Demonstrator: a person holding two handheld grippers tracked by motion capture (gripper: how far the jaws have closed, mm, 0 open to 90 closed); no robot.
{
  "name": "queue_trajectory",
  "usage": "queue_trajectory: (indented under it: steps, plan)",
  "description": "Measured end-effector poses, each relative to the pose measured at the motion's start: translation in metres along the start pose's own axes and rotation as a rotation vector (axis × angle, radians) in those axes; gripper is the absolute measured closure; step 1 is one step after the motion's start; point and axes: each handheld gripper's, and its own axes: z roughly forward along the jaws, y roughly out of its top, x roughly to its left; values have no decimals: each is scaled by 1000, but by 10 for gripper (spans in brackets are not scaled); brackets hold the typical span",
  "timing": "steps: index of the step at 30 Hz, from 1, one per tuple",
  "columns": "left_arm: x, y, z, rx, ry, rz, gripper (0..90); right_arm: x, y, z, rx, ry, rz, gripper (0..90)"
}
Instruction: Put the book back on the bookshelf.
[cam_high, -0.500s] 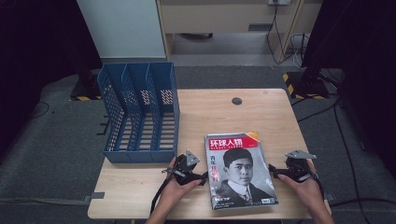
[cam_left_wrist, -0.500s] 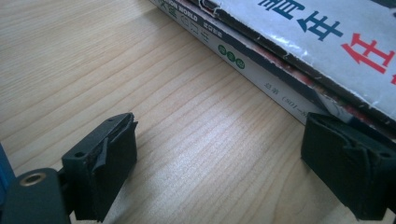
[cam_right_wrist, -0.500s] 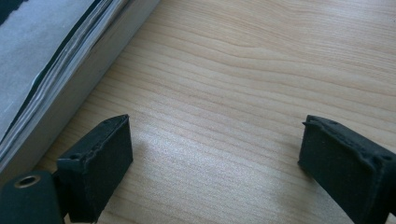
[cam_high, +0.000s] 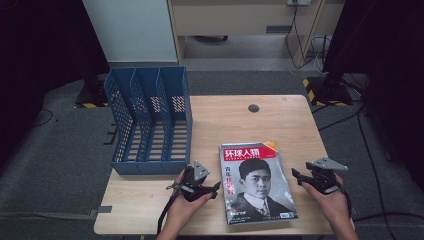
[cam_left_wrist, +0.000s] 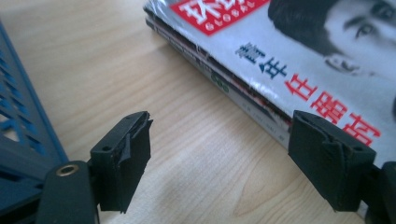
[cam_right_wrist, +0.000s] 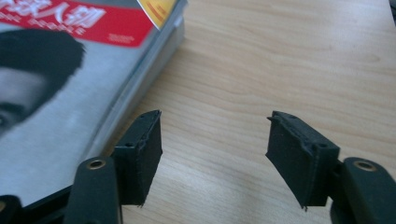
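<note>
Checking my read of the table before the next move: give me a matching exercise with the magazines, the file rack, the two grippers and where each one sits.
Things:
1. magazine stack
2. blue file rack
3. left gripper
4. right gripper

Places or states:
A. open, just off the stack's right edge
B. lying flat at the table's near middle
C. open, one jaw at the stack's left edge
D. at the table's far left, compartments empty

Pairs: 1-B, 2-D, 3-C, 4-A
</note>
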Motion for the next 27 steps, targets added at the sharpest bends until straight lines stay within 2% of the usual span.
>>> queue_trajectory:
  steps: [2,3,4,8,10,11,12,14,21,23,26,27]
  plan:
    - [1,1,-3,-19,0,-14,211,1,2,-2,-6,3,1,393]
    - [3,2,-8,-63,1,-50,213,4,5,-5,-25,14,-2,417]
    - [4,3,-9,-83,0,-66,215,5,6,-6,-34,21,-5,425]
    - [2,6,-10,-110,-17,-79,213,12,9,-9,-54,46,-8,458]
    - [-3,9,-4,-123,-42,-80,212,16,12,-12,-69,75,-21,501]
    - [-3,9,-4,-123,-42,-80,212,16,12,-12,-69,75,-21,501]
    - [-5,10,-2,-124,-51,-76,212,19,14,-13,-79,96,-19,506]
    - [-12,12,6,-121,-62,-50,210,22,15,-13,-86,115,-21,507]
    - [-22,10,18,-97,-103,-39,199,33,17,-8,-87,179,-20,440]
    - [-25,11,22,-94,-102,-24,196,38,15,-1,-54,192,-37,390]
    - [-25,11,26,-85,-100,-24,183,41,14,4,-31,200,-40,350]
    - [-23,10,31,-74,-117,-36,175,42,13,10,-10,208,-34,333]
